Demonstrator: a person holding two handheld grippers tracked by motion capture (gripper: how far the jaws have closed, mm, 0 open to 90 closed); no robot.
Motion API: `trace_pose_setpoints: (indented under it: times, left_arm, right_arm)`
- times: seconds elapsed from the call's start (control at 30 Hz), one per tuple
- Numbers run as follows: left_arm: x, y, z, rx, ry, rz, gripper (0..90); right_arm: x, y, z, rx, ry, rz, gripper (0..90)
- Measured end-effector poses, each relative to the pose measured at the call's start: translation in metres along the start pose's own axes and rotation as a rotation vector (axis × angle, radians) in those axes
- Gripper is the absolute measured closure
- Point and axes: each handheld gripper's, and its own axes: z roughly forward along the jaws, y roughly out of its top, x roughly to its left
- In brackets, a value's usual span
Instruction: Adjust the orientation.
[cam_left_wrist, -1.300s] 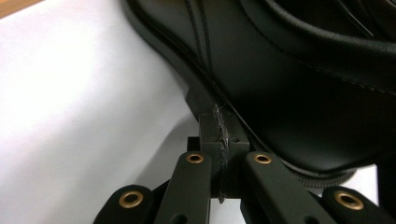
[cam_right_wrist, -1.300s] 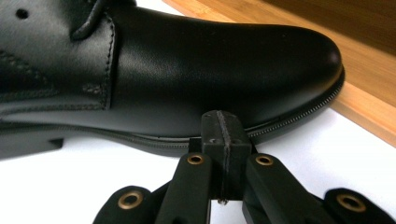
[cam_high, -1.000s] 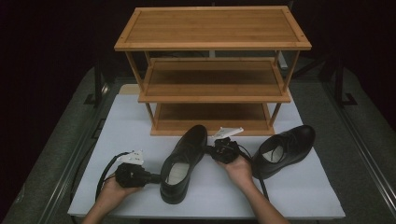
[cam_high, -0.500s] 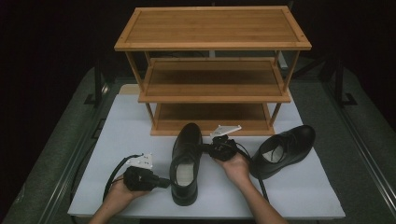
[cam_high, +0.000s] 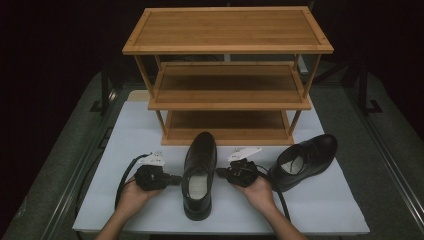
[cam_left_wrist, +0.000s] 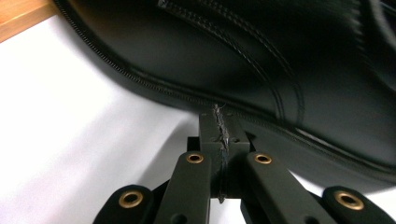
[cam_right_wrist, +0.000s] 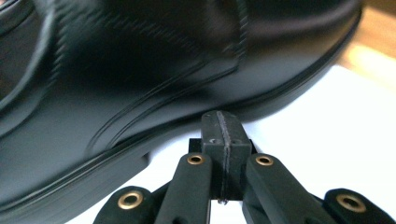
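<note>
Two tools flank one black dress shoe (cam_high: 199, 172) on the white worktop (cam_high: 125, 130). At left, the left tool (cam_high: 175, 179) lies level, its jaws pressed together with nothing between them, the tips at the shoe's left flank; in the left gripper view (cam_left_wrist: 219, 126) they meet the welt of the shoe (cam_left_wrist: 280, 70). The shoe stands upright at centre, toe toward the three-tier wooden rack (cam_high: 227, 75), heel toward the person. On its right side the right tool (cam_high: 220, 173) points back at it, jaws likewise closed and empty, tips just beside the sole edge in the right gripper view (cam_right_wrist: 223, 123). Farther right, a second black shoe (cam_high: 306, 159) rests apart, near the rack's right foot.
</note>
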Motion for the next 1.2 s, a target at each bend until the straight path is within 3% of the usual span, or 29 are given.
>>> trace_pose_setpoints:
  times: [0.27,0.47,0.5,0.7,0.83,1.2]
  left_arm:
    - [-0.001,0.004,0.003,-0.01,0.003,0.013,90.0]
    - [-0.008,0.008,0.009,-0.004,0.003,0.039,90.0]
    - [-0.01,0.01,0.012,-0.006,-0.009,0.04,90.0]
    - [-0.022,0.022,0.028,0.01,-0.048,0.076,90.0]
    - [-0.027,0.024,0.031,0.014,-0.042,0.09,90.0]
    - [-0.03,0.019,0.029,0.002,-0.044,0.083,90.0]
  right_arm:
    - [0.012,-0.005,0.009,0.018,0.056,-0.026,90.0]
    - [0.014,-0.008,0.005,0.026,0.03,-0.034,90.0]
    - [0.014,-0.01,0.0,0.029,0.004,-0.028,90.0]
    - [0.011,-0.021,-0.017,0.03,-0.036,-0.005,90.0]
    - [0.014,-0.028,-0.025,0.033,-0.038,-0.004,90.0]
    - [0.018,-0.031,-0.025,0.019,-0.028,0.01,90.0]
